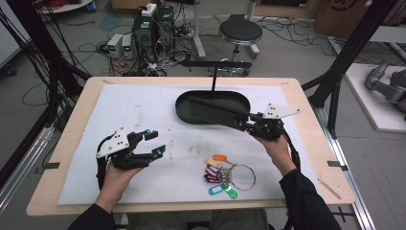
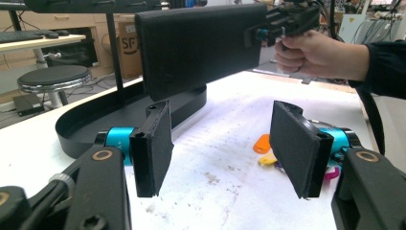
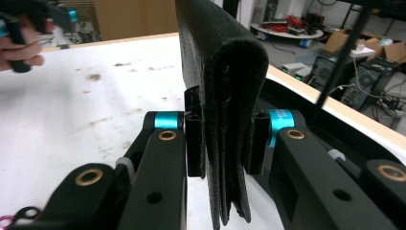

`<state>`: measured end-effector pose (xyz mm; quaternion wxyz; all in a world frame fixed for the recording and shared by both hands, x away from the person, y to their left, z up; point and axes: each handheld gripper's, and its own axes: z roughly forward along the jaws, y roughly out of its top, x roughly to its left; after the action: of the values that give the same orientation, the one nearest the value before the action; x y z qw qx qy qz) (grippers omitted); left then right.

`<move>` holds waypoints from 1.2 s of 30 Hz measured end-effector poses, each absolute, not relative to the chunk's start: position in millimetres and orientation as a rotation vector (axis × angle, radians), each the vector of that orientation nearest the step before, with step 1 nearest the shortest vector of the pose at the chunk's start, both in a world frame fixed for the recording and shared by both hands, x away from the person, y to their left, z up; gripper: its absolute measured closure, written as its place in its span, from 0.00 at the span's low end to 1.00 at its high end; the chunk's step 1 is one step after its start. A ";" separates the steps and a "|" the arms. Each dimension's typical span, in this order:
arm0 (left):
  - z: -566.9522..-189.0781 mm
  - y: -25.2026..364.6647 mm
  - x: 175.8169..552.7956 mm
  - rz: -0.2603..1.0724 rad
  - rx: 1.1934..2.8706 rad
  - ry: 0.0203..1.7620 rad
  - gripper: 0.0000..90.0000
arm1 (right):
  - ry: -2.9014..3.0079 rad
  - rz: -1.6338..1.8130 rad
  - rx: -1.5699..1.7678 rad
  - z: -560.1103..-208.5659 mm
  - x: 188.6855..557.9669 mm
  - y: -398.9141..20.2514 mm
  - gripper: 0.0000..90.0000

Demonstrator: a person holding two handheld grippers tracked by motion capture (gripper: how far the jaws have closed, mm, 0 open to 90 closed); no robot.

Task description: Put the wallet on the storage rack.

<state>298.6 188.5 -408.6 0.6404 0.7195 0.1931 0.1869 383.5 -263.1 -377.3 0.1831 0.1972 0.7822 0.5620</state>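
High view puts the right gripper (image 1: 241,123) right of centre, its jaws clamped on a flat black wallet (image 1: 210,106) that stretches up and left over the black oval tray (image 1: 184,111). Right gripper view shows the wallet (image 3: 225,96) standing on edge between the two pads, its folded layers pinched tight and its rounded edge rising above them. Toward the lower left of the high view, the left gripper (image 1: 154,143) rests with its jaws apart and nothing between them; left gripper view shows the bare white mat (image 2: 225,167) through the wide gap, with the wallet (image 2: 201,45) held up across the top of the frame by the right hand (image 2: 313,52). A ring of coloured key tags (image 1: 222,175) lies low in the high view, near the front edge of the counter (image 1: 72,120), between the two hands. Open mat spreads across the left half and between the tray and the keys.
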 end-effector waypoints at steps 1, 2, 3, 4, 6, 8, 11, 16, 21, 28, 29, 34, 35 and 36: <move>-408.9 188.3 298.3 0.428 1.642 0.440 0.45 | 2.196 1.586 0.569 -377.3 386.2 -264.2 0.85; -409.0 188.2 298.2 0.430 1.646 0.436 0.45 | 2.186 1.587 0.573 -377.4 388.2 -265.0 0.85; -409.2 187.9 297.6 0.431 1.650 0.436 0.45 | 2.177 1.592 0.578 -377.8 389.6 -265.4 0.85; -409.4 187.6 297.4 0.433 1.653 0.435 0.45 | 2.170 1.594 0.587 -378.3 391.6 -266.0 0.85; -409.8 187.2 297.2 0.431 1.658 0.430 0.45 | 2.172 1.580 0.604 -378.3 396.8 -266.3 0.85; -410.3 186.5 296.8 0.431 1.658 0.433 0.45 | 2.162 1.566 0.619 -377.0 401.9 -266.1 0.85; -410.5 186.5 296.8 0.432 1.661 0.432 0.45 | 2.161 1.561 0.632 -374.4 408.8 -265.1 0.85; -410.9 186.8 296.6 0.434 1.664 0.429 0.45 | 2.152 1.552 0.657 -373.5 420.6 -262.6 0.85; -410.7 186.6 295.4 0.437 1.663 0.426 0.45 | 2.149 1.544 0.679 -374.9 434.1 -255.4 0.85; -411.4 186.4 294.6 0.439 1.665 0.422 0.44 | 2.151 1.536 0.752 -394.7 454.2 -249.8 0.85; -411.5 186.2 294.6 0.439 1.666 0.422 0.44 | 2.153 1.531 0.763 -397.1 456.2 -249.6 0.85; -412.3 185.1 294.5 0.437 1.672 0.419 0.44 | 2.163 1.514 0.812 -405.4 467.4 -245.8 0.85; -412.5 184.7 294.4 0.435 1.671 0.420 0.44 | 2.165 1.507 0.810 -405.8 469.2 -244.3 0.85; -412.5 184.5 294.3 0.433 1.670 0.420 0.44 | 2.170 1.500 0.810 -405.9 470.8 -242.6 0.85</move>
<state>294.3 184.5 -412.5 0.6311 0.7295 0.1833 0.1893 470.8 -242.6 -405.9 0.1898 0.2881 0.7721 0.5337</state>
